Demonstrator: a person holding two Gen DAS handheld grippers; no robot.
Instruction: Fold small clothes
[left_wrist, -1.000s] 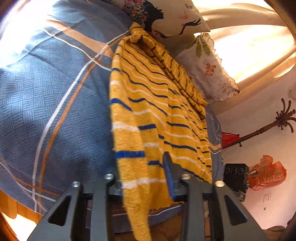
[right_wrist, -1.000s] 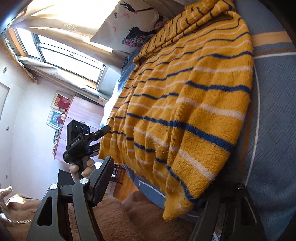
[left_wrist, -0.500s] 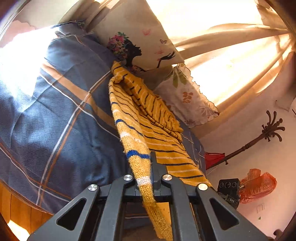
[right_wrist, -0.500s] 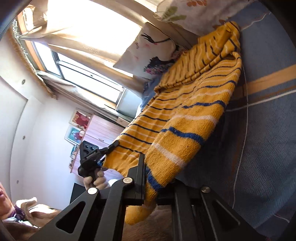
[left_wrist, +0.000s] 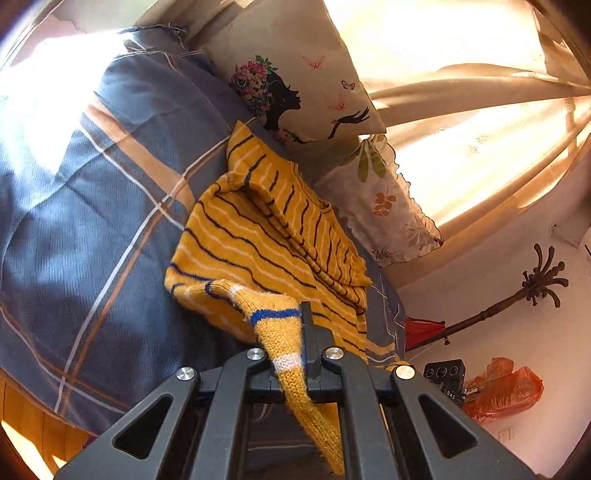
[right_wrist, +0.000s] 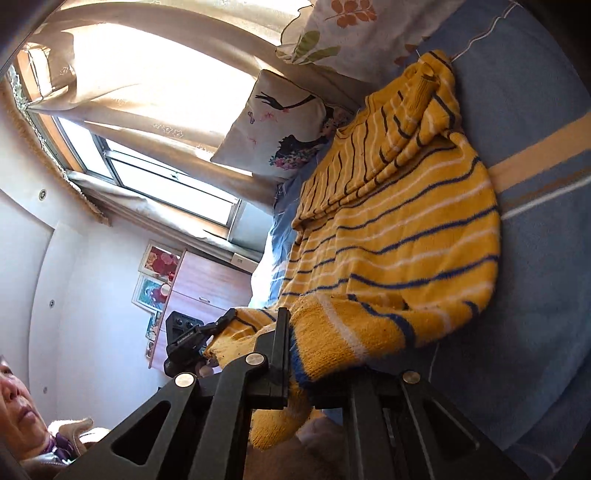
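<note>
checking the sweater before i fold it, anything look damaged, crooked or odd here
No damage shows. The yellow striped sweater lies askew on the blue bedspread, its sleeves bunched across the top. The left gripper and right gripper each pinch a corner of the hem.

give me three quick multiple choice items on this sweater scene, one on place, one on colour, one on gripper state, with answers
1. Where does most of the sweater lie?
A. on the blue checked bedcover
B. on the coat stand
C. on the floor

2. Which stripe colours run across the yellow knit?
A. red and green
B. blue and white
C. black and pink

3. How is the left gripper?
A. wide open above the bed
B. shut on nothing
C. shut on the sweater's hem

Answers:
1 A, the body is spread on the bedcover below the pillows.
2 B, thin blue and white bands cross the yellow.
3 C, the hem is pinched between its closed fingers; the right gripper clamps the other corner likewise.
</note>
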